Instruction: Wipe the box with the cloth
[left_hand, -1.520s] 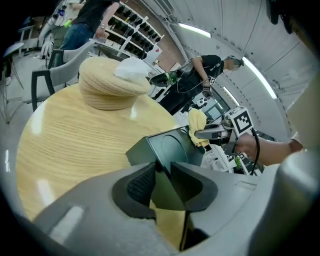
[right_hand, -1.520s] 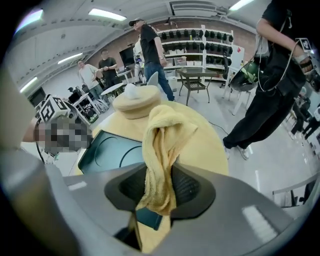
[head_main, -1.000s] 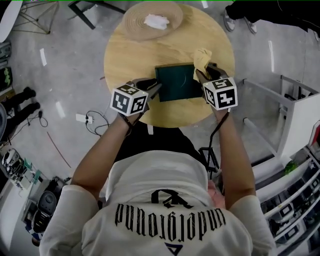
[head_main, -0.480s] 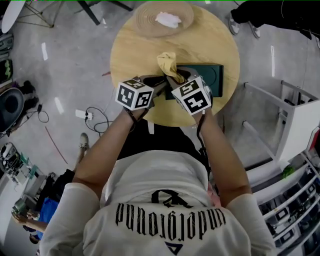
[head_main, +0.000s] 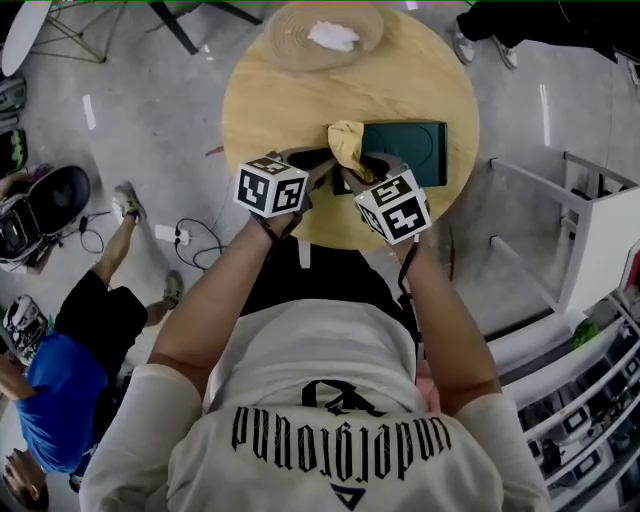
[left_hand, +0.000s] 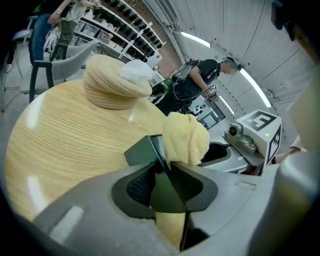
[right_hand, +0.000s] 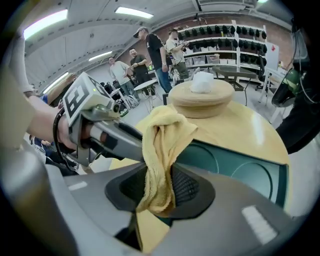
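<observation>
A dark green flat box (head_main: 405, 152) lies on the round wooden table (head_main: 280, 90). My left gripper (head_main: 322, 164) is shut on the box's left edge; in the left gripper view its jaws (left_hand: 162, 172) pinch the box (left_hand: 142, 150) at a corner. My right gripper (head_main: 352, 168) is shut on a yellow cloth (head_main: 347, 140), which rests bunched on the box's left end, right beside the left gripper. In the right gripper view the cloth (right_hand: 162, 145) hangs between the jaws (right_hand: 160, 187) over the box (right_hand: 230, 167).
A woven straw bowl (head_main: 290, 40) with a white crumpled wad (head_main: 335, 37) stands at the table's far side. A white rack (head_main: 600, 230) is to the right. A person in blue (head_main: 70, 380) crouches on the floor at left, near cables (head_main: 185, 240).
My right gripper has carried the cloth across the box from its right end to its left end, next to the left gripper. The left gripper kept its hold. A person in blue came into view.
</observation>
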